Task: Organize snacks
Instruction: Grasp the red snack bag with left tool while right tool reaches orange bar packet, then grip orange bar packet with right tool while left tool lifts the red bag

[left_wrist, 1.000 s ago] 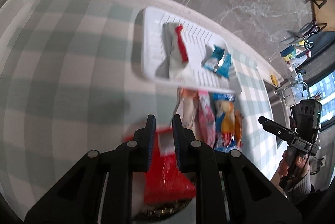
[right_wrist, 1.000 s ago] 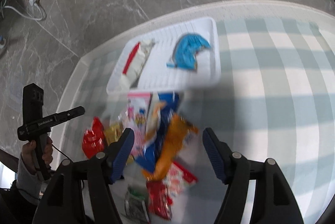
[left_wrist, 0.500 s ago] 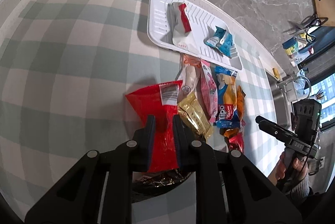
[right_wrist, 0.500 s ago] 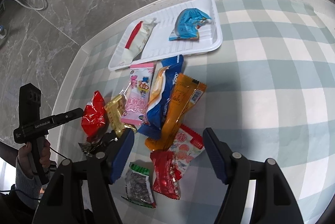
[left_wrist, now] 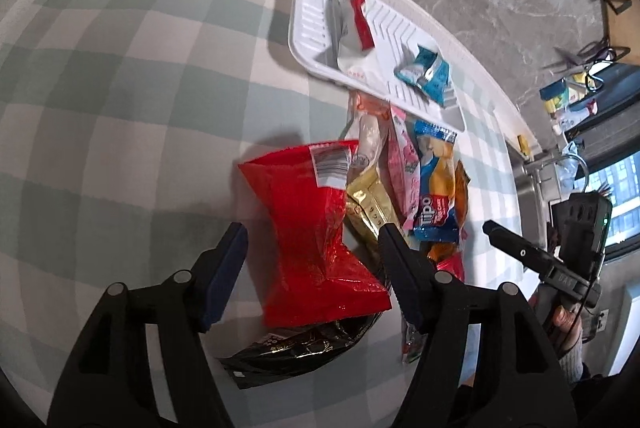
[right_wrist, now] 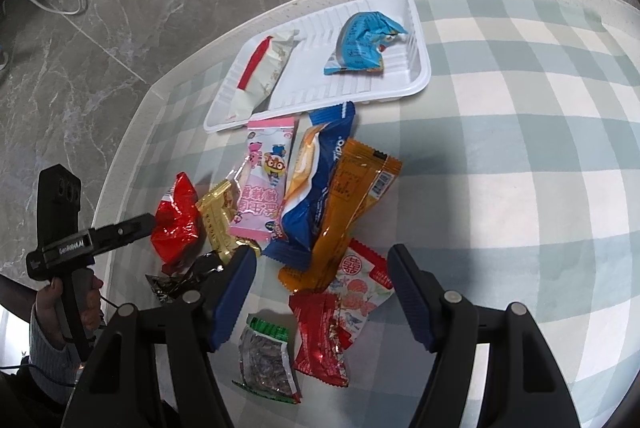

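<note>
The left gripper (left_wrist: pixel 312 252) points steeply downward, its jaws opening, both blue-padded fingers (left_wrist: pixel 226 268) apart with a gap on either side of what lies between them. The right gripper (right_wrist: pixel 320 286) tilts down more gently, its jaws spread wide with nothing pressed between the pads. Each wrist view shows the opposite gripper from the side, its pistol handle gripped by a hand (right_wrist: pixel 80 302) emerging from a pale sleeve (right_wrist: pixel 48 360).

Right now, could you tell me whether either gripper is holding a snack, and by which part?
Neither: the left gripper is opening around the red packet; the right gripper is open.
</note>
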`<state>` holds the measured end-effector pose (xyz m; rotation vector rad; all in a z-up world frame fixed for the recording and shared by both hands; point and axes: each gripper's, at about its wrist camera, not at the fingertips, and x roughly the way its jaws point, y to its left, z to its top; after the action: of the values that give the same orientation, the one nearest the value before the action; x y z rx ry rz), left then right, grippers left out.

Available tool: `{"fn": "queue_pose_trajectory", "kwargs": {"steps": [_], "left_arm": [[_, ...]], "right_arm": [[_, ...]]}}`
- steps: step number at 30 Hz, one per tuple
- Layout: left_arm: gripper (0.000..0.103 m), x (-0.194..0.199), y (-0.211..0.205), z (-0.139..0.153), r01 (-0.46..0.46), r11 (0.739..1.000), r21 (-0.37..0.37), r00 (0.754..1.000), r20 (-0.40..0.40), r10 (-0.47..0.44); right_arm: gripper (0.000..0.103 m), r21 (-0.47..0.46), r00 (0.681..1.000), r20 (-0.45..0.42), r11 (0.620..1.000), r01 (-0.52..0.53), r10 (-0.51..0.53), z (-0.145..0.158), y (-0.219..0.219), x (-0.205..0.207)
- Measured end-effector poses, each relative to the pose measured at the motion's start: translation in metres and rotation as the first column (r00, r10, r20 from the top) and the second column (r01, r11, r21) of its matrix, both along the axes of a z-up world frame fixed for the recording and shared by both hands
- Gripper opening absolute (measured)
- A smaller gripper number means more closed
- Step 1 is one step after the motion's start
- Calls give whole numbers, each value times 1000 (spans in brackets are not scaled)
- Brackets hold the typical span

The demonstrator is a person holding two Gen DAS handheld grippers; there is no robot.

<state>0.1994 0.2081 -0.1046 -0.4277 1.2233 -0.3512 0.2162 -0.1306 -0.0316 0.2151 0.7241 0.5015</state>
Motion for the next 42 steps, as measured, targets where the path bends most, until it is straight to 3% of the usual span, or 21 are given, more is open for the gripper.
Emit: {"fn": "queue_pose_trajectory", "kwargs": {"steps": [13,17,20,26,28,29,30,35,42], "left_arm": [[66,10,-22,-30,54,999,-3,996,-77,-54],[66,12,-24,-31,54,999,-5,996,-74,-54],[66,15,-23,-32,54,998,-12,996,-73,-55],[65,13,-29,-31,96,995,12,995,-30,-95],[60,13,-30,-31,100,995,18,995,-19,-100],[53,13,-29,-31,98,995,25,995,-16,-98],[31,14,-28,-33,99,995,19,995,-23,-99],[26,13,-20,-40,72,996,-51,997,-30,-74],[26,13,-2,-39,12,991,-132,999,-29,-16]], "right_arm": [[69,80,996,-79,996,36,-30,-14,-2,35],[42,102,992,-125,994,40,-27,-20,-2,47],[28,115,988,-152,993,38,-20,-25,-2,53],[19,183,985,-170,983,26,6,-31,-5,61],[19,197,985,-173,980,18,16,-31,-7,62],[18,208,984,-176,978,17,21,-32,-8,63],[18,233,983,-184,972,14,30,-33,-11,63],[17,349,975,-212,937,5,73,-40,-23,64],[17,428,974,-208,904,5,93,-38,-36,56]]}}
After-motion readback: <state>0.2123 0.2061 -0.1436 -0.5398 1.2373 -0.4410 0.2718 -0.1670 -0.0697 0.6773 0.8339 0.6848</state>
